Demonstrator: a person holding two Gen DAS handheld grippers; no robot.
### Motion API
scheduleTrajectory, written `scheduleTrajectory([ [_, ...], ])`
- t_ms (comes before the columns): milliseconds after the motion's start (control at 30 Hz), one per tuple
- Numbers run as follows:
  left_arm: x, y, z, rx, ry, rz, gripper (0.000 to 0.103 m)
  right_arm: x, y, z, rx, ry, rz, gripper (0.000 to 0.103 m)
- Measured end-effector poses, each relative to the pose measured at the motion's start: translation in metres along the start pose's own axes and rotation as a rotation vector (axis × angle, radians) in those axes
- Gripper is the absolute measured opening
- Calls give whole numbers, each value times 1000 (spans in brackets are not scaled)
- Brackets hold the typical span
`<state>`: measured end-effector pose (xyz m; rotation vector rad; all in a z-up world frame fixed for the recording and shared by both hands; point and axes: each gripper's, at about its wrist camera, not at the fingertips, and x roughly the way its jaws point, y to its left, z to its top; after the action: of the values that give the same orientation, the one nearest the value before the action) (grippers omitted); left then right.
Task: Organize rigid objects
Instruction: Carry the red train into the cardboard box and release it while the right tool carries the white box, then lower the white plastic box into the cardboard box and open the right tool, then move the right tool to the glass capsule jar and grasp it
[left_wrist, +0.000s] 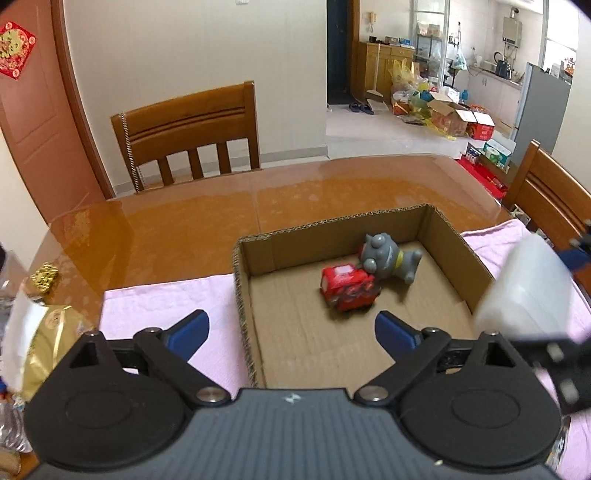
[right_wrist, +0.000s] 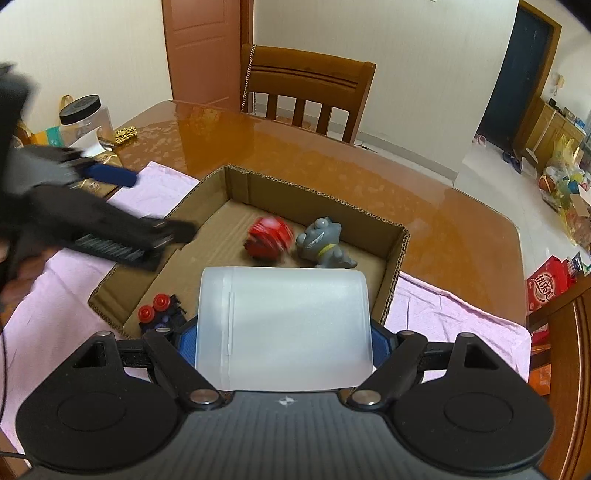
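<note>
Soft daylight fills both views, with pale glare pooling on the glossy desk (left_wrist: 295, 192). Fisheye bending curves the edges and darkens the corners. The red toy car (right_wrist: 269, 239) smears with motion blur.

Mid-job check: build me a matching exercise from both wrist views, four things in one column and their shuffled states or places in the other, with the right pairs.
Things:
1. left tongs
2. translucent white container
3. grey shark figurine
4. red toy car

States:
A. clamped between the right tongs
B. open, holding nothing
C. lying in the cardboard box, blurred, beside a grey toy
D. lying in the box near its far corner

Pairs: 1-B, 2-A, 3-D, 4-C
</note>
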<state>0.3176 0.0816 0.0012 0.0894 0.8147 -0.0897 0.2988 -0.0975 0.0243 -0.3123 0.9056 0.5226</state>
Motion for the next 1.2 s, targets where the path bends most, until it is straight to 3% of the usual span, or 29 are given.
scheduleTrajectory([
  [267, -37, 18, -22, -58, -19, 27, 99, 21, -11, 21, 43, 0, -40, 87],
  [367, -46, 24, -30, -74, -26, 45, 101, 24, -14, 29, 56, -26, -80, 103],
  [700, -59, 23, -51, -72, -11, 43, 101, 4, -4, 26, 51, -63, -78, 103],
  [1200, -71, 7, -85, -77, 13, 27, 101, -36, 19, -9, 40, -110, -78, 103],
])
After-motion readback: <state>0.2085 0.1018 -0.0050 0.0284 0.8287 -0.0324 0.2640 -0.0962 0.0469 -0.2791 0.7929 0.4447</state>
